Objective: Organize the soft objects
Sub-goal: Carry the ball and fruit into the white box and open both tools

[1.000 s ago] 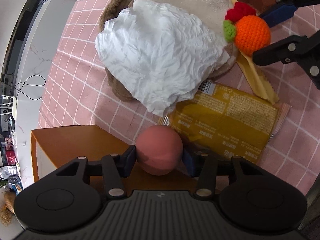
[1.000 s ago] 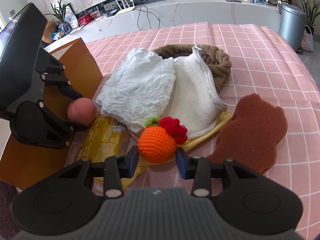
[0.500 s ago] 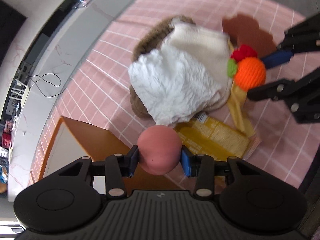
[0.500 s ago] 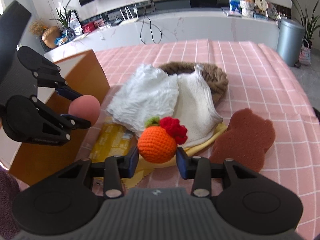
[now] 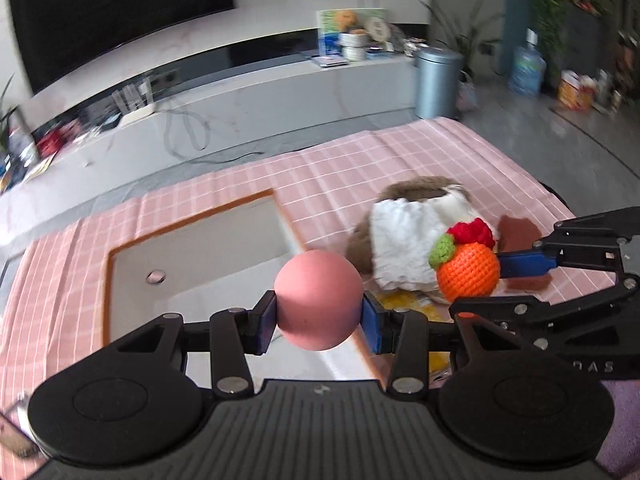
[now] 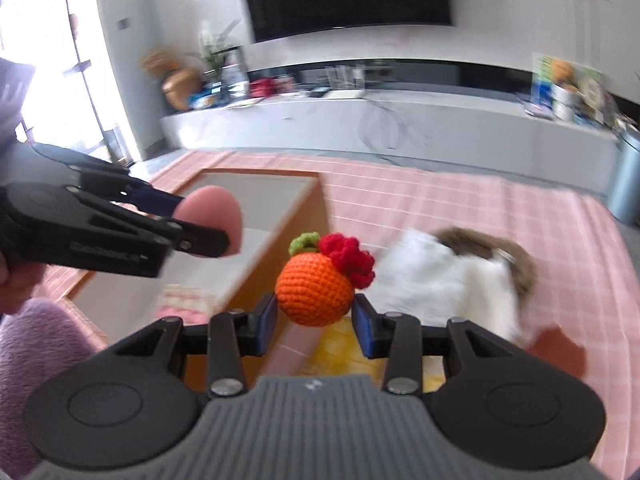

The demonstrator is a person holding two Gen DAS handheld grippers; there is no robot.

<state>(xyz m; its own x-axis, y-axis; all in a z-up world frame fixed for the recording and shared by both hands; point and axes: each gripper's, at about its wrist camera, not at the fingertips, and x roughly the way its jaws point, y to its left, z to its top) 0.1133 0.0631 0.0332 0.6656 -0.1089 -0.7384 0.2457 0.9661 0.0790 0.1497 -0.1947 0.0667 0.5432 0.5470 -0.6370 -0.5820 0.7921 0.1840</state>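
Note:
A smooth pink ball (image 5: pixel 319 299) sits between the blue pads of my left gripper (image 5: pixel 319 318), which is shut on it above the open orange box (image 5: pixel 192 248). My right gripper (image 6: pixel 315 318) is shut on a crocheted orange (image 6: pixel 315 290) with a green leaf and a red flower. The right wrist view shows the left gripper (image 6: pixel 208 226) with the pink ball (image 6: pixel 212 212) over the box (image 6: pixel 256 216). In the left wrist view the right gripper (image 5: pixel 486 284) carries the crocheted orange (image 5: pixel 468 272) to the right of the box, in the air over the white cloth.
On the pink checked tablecloth (image 5: pixel 420 160) lie a crumpled white cloth (image 5: pixel 400 240) and a cream towel over a brown woven basket (image 6: pixel 500 252), a yellow packet (image 6: pixel 344 356) and a brown sponge (image 5: pixel 516 228). A purple sleeve (image 6: pixel 36 344) shows at the left.
Both grippers have risen off the table with their objects. The left one rolled and swung up over the open box; the right one lifted the crocheted orange toward the box.

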